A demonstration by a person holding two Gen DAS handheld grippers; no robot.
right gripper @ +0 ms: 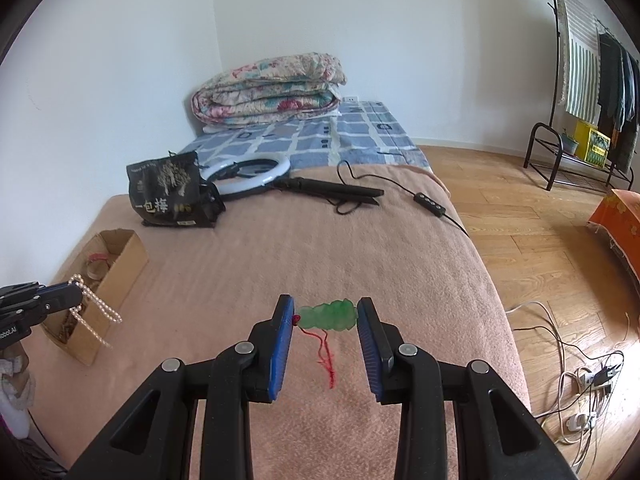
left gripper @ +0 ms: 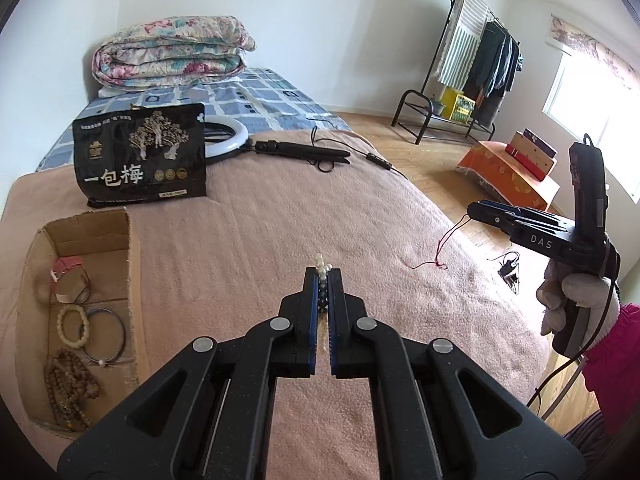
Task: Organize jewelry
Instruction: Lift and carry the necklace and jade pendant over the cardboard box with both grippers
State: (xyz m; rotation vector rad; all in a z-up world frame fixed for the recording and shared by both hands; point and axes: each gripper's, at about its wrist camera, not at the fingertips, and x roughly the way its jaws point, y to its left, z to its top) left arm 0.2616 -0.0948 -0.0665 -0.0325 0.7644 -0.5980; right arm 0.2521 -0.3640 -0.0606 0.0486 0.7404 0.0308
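My left gripper [left gripper: 323, 276] is shut on a pearl necklace [left gripper: 322, 264]; in the right wrist view the gripper [right gripper: 78, 298] holds the necklace [right gripper: 94, 308] dangling beside the cardboard box [right gripper: 116, 268]. My right gripper [right gripper: 325, 312] is shut on a green jade pendant [right gripper: 330, 315] with a red cord [right gripper: 326, 354], above the pink blanket. In the left wrist view the right gripper [left gripper: 476, 212] is at the right with the red cord [left gripper: 444, 248] trailing to the blanket. The cardboard box [left gripper: 132, 264] at the left holds bead bracelets [left gripper: 74, 326], a bangle and a brown bead string.
A black snack bag [left gripper: 140, 152] stands behind the box. A ring light [left gripper: 226, 136] with its folded stand and cable lies further back. A folded quilt [left gripper: 172, 50] is on the bed. Clothes rack [left gripper: 472, 68] and floor cables [right gripper: 580, 380] are at the right.
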